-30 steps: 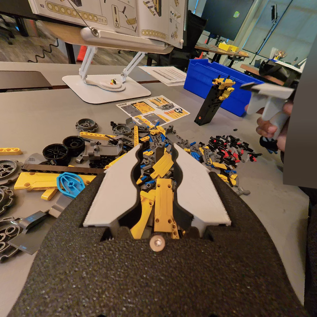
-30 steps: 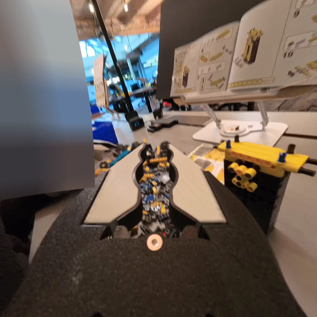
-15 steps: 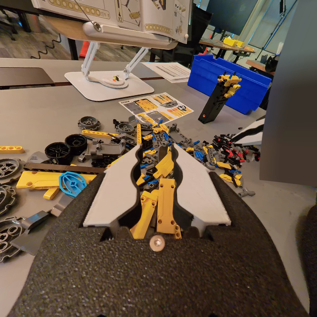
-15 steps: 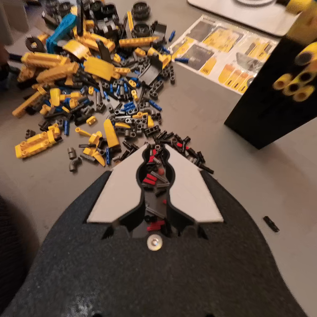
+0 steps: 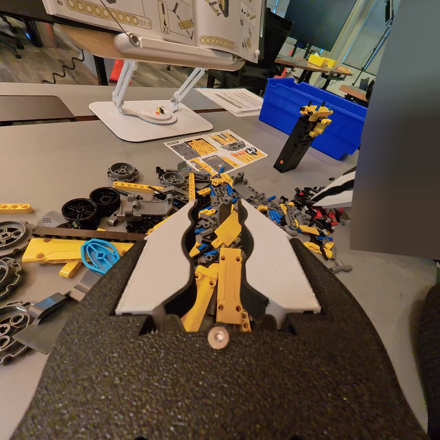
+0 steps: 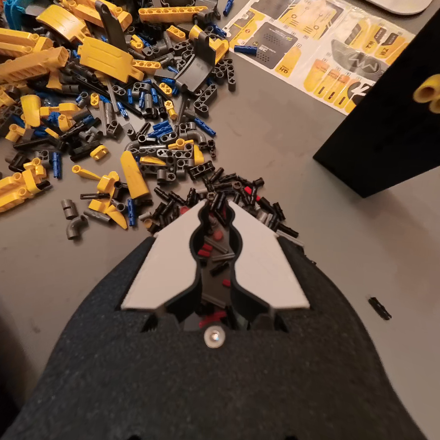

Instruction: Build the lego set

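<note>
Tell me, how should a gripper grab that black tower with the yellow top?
Probably by the black tower's plain black shaft, about midway up, coming in level from the open table side, fingers on its two flat faces. Those faces are smooth and parallel. The yellow top is knobbly with pins sticking out, and the blue bin stands behind.

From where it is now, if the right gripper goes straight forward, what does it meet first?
Probably the heap of small black and red pins on the grey table. The open right gripper already points into it; depth is unclear.
</note>
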Demonstrator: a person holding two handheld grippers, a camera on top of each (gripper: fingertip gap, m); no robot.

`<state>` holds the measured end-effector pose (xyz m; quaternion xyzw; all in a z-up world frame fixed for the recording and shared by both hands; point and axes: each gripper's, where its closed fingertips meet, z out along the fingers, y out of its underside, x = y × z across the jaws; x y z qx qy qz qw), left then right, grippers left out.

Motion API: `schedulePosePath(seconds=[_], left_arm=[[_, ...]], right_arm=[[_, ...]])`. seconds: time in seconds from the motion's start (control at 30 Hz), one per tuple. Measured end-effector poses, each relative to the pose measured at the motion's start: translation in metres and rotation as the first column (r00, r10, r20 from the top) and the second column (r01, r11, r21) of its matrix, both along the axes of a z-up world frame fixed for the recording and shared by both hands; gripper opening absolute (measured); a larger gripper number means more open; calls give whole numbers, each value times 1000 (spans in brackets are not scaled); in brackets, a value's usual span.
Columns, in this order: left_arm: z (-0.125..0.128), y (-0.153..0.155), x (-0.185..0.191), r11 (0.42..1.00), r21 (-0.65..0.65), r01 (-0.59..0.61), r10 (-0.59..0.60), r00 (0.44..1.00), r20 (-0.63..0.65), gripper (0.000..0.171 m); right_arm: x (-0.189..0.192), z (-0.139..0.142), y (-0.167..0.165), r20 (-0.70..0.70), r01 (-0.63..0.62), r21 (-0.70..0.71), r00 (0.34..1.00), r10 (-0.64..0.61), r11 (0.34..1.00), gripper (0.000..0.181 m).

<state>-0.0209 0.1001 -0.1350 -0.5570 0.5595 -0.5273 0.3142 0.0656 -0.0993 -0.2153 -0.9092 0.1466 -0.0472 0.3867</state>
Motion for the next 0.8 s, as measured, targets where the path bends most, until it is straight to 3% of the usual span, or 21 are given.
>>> schedulePosePath(seconds=[0.2,0.8], left_arm=[[0,0,0,1000,-1,0,0,1000,0,33],[0,0,0,1000,-2,3,-3,1000,-1,33]], right_arm=[[-2,2,0,-15,-7,19,1000,7,1000,9],[-9,10,-8,120,-80,-11,990,80,997,5]])
